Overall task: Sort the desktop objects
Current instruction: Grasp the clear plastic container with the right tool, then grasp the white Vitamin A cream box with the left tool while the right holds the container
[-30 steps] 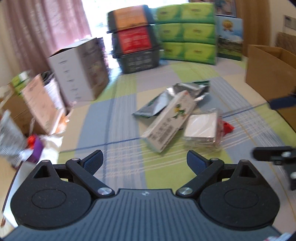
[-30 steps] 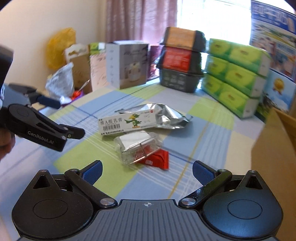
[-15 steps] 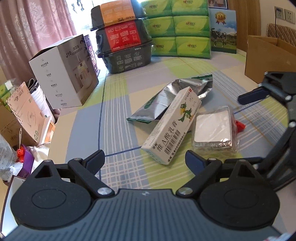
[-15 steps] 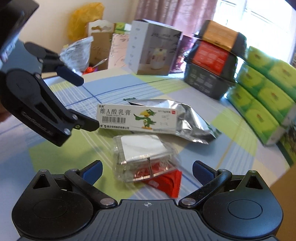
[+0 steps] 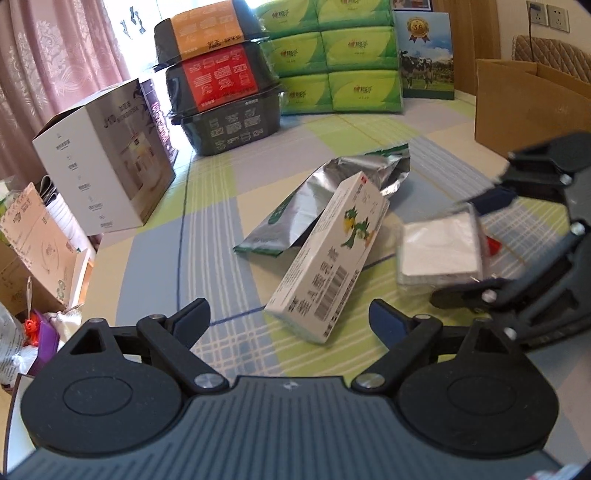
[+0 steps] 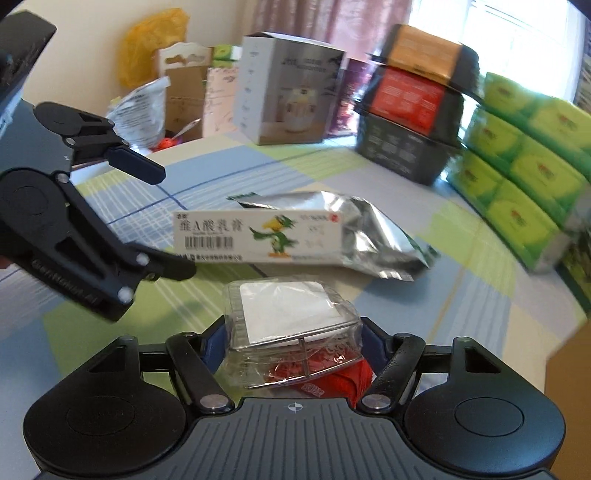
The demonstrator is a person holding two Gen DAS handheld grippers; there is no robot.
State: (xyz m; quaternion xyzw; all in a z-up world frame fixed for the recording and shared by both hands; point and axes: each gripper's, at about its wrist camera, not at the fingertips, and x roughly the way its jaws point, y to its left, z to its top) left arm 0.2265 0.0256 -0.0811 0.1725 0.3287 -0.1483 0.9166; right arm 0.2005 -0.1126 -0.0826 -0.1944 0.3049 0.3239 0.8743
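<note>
Right gripper (image 6: 293, 338) seen straddling clear crinkly plastic packet with white square pad (image 6: 291, 321), blue pads at both flanks; firm grip cannot be told. Packet lies on checked fabric tablecloth (image 6: 461, 295), over red wrapper (image 6: 347, 380). At 12 o'clock of packet: long white cardboard carton with green bird print (image 6: 258, 236), resting on crumpled silver foil pouch (image 6: 373, 236). Left gripper (image 5: 290, 319) held spread wide, empty, carton end just ahead.

pink patterned curtains (image 5: 48, 74) over bright backlit window (image 6: 524, 40), cream wall (image 6: 85, 40), wall sockets (image 5: 546, 16) top right, padded chair back (image 5: 554, 55) behind cardboard box (image 5: 524, 107), blue-green checked tablecloth (image 5: 207, 236), daylight only
</note>
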